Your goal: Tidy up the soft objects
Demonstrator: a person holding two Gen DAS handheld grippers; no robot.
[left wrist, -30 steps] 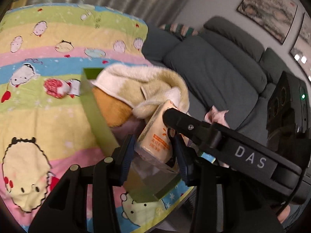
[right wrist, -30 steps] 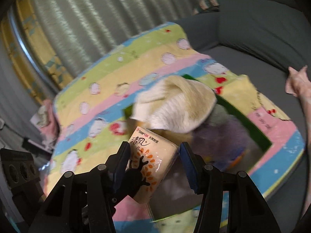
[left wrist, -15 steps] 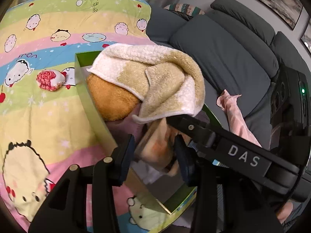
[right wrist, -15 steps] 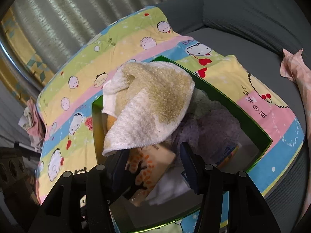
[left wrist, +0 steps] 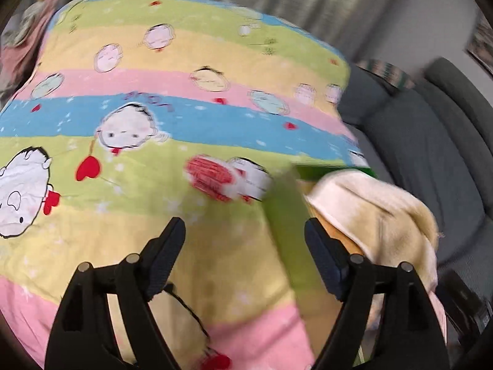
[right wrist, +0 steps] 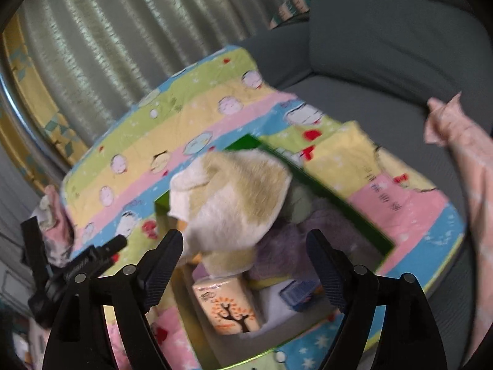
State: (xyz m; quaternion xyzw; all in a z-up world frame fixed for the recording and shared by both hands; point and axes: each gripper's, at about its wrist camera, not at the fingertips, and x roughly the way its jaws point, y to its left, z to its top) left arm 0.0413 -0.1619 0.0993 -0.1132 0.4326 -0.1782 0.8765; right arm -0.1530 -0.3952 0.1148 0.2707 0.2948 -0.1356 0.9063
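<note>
A green box (right wrist: pixel 345 203) sits on a striped cartoon blanket (right wrist: pixel 191 117). In it lie a cream fluffy towel (right wrist: pixel 237 194), a purple soft cloth (right wrist: pixel 308 234) and an orange tissue pack (right wrist: pixel 228 305) with a tree print. My right gripper (right wrist: pixel 245 262) is open and empty, just above the tissue pack. My left gripper (left wrist: pixel 245 246) is open and empty over the blanket (left wrist: pixel 154 123), left of the box's wall (left wrist: pixel 286 215). The towel (left wrist: pixel 379 215) shows at the right of the left wrist view.
A grey sofa (right wrist: pixel 385 46) lies behind and right of the blanket. A pink cloth (right wrist: pixel 462 154) lies on the sofa seat at right. Curtains (right wrist: pixel 123 30) hang behind. The other gripper's body (right wrist: pixel 77 265) shows at the left of the right wrist view.
My right gripper opened and let the tissue pack drop into the box, then drew back. My left gripper opened wide and swung left, away from the box.
</note>
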